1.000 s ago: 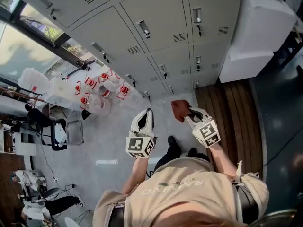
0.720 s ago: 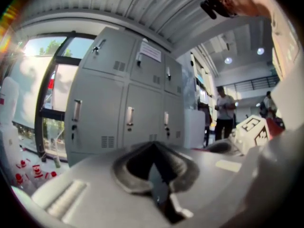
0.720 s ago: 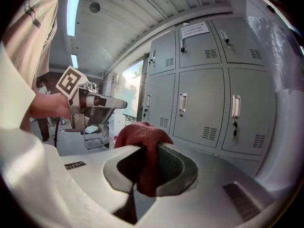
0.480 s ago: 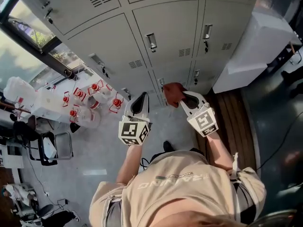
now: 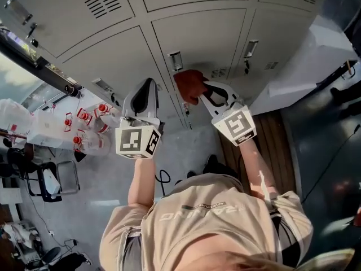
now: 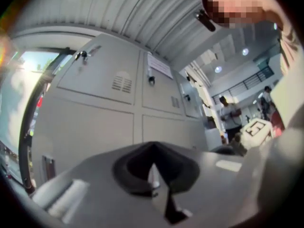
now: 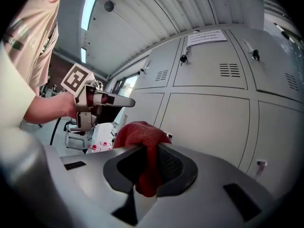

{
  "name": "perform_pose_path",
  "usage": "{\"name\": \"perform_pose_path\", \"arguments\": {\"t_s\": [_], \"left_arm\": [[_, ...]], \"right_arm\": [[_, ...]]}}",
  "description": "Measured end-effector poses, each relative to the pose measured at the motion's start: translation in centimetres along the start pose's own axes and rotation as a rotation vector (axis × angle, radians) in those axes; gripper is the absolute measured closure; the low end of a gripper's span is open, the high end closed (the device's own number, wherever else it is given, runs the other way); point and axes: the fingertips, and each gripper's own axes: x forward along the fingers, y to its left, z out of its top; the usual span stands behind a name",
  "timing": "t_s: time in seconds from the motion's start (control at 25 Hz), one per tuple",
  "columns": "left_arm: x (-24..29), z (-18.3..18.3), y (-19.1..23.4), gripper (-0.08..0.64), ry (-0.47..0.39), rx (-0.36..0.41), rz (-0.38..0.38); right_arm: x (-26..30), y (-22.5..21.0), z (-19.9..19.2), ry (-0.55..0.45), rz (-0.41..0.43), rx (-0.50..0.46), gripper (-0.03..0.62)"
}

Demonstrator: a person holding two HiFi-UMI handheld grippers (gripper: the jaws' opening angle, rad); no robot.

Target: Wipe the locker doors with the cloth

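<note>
A bunched red cloth (image 5: 189,85) (image 7: 141,146) is pinched in my right gripper (image 5: 202,92) (image 7: 145,167), whose jaws are shut on it. The cloth hangs just in front of a grey locker door (image 5: 197,41) (image 7: 204,122), close to its handle (image 5: 176,61); whether it touches the door I cannot tell. My left gripper (image 5: 145,89) (image 6: 153,170) is held up to the left of the cloth, jaws shut with nothing between them, pointing at another grey locker door (image 6: 85,127).
Rows of grey lockers (image 5: 84,16) fill the wall ahead. Clear jugs with red caps (image 5: 84,126) stand at the left by a window. A white cabinet (image 5: 304,66) is at the right, with wooden flooring (image 5: 282,140) below it. A person (image 6: 231,115) stands far off.
Both grippers have risen and come nearer the lockers. The cloth has gone from over the floor up to the locker door by the handle.
</note>
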Motion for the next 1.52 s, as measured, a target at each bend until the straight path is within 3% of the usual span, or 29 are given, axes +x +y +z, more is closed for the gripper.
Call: {"name": "perform_pose_path", "arguments": {"t_s": [0.28,0.56,0.72,1.0,1.24,1.52], "left_arm": [[6.3,8.2,1.3,0.555,-0.115,0.124,0.093],[7.8,9.7,1.6,0.555,-0.138,0.159,0.117],[7.6,10.2,2.2,0.555,-0.150,0.149,0.105],[7.2,9.8,3.7,0.555,-0.144,0.122,0.074],[7.3,8.0,4.2,0.555,-0.121,0.109,0.053],[7.3,1.3,3.4,0.555,-0.028,0.036,0.023]], "right_arm": [[2.3,-5.7,6.0,-0.162,0.074,-0.119,0.548],[3.6,-8.6,13.8,-0.264,0.056,-0.334,0.548],[4.7,-8.9,16.0,-0.252,0.014,-0.374,0.548],[8.7,-9.1,12.8,-0.088,-0.086,-0.478,0.548],[9.5,-8.1,9.7,-0.057,-0.063,-0.401,0.548],[9.9,-5.9,1.9,0.079,-0.010,-0.310,0.548]]}}
